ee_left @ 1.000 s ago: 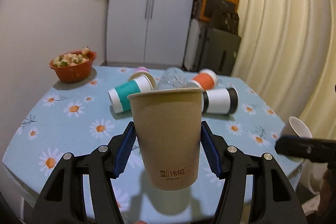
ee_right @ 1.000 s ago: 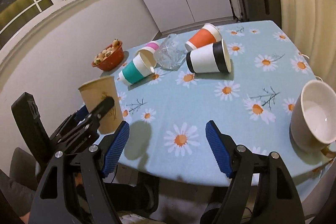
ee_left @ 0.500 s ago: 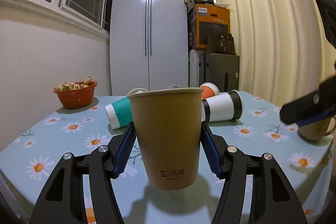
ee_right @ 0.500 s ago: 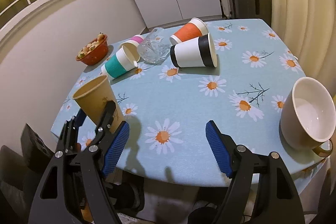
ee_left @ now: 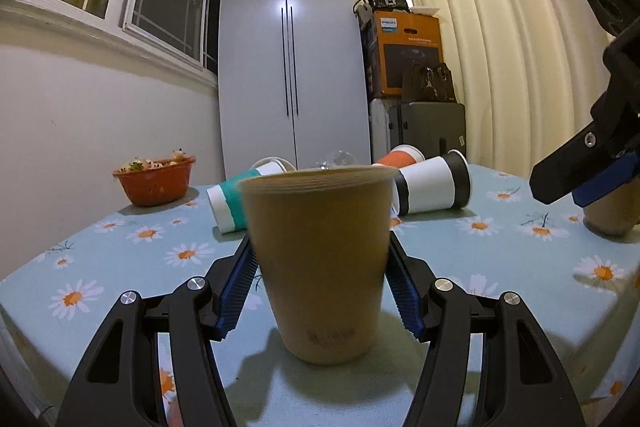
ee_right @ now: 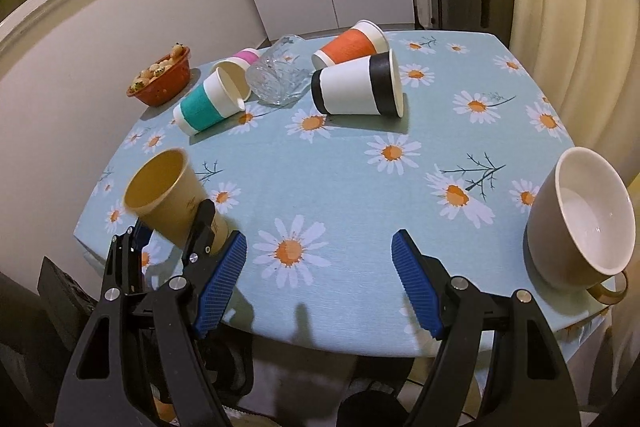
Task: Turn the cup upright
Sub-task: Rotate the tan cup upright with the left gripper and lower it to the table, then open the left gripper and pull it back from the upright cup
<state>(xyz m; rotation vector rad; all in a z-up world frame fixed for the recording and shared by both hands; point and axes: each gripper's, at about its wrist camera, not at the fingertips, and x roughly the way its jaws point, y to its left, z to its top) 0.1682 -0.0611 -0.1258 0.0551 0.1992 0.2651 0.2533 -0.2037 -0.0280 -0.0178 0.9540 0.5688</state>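
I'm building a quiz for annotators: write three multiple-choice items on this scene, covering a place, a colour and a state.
1. Where does the orange bowl stand?
A. beside the mug
B. at the table's far left, by the wall
C. on the floor

2. What colour is the cup between the left tool's fingers?
A. teal
B. pink
C. brown

3. What state is the right tool in?
A. open, empty
B. shut on a cup
C. shut on a glass

Key:
1 B: it sits at that corner.
2 C: plain brown paper.
3 A: only tablecloth shows between its fingers.
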